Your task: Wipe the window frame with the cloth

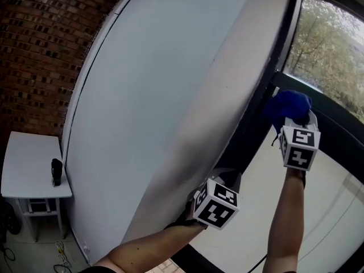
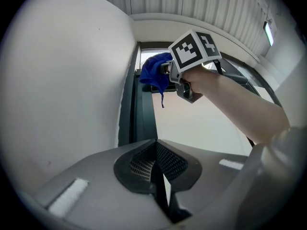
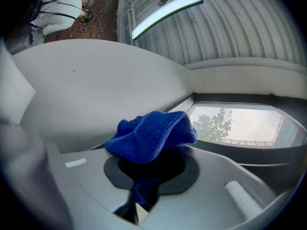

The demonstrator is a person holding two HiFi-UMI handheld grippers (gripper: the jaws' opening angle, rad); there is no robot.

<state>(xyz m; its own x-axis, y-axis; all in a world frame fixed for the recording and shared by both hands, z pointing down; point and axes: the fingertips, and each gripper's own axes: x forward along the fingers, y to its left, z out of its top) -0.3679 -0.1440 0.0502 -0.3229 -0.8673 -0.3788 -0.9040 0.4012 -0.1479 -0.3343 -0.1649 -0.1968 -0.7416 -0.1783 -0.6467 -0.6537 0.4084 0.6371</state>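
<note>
A bunched blue cloth [image 1: 290, 106] is held up against the dark window frame [image 1: 257, 115], where the upright meets a crossbar. My right gripper [image 1: 293, 118] is shut on it. In the right gripper view the cloth [image 3: 153, 134] bulges out over the pads and hides the fingertips of the right gripper [image 3: 152, 163]; the frame [image 3: 240, 148] runs just behind it. My left gripper [image 1: 226, 178] hangs lower beside the same upright, shut with nothing in it. The left gripper view shows the left gripper [image 2: 157, 150] with its jaws pressed together, and the cloth [image 2: 154, 73] above.
A wide white wall panel [image 1: 159, 95] lies left of the frame, then a brick wall [image 1: 34, 50]. A small white table [image 1: 28, 169] with a dark object [image 1: 56, 172] stands lower left, cables under it. A person [image 3: 57, 4] shows at the right gripper view's top left.
</note>
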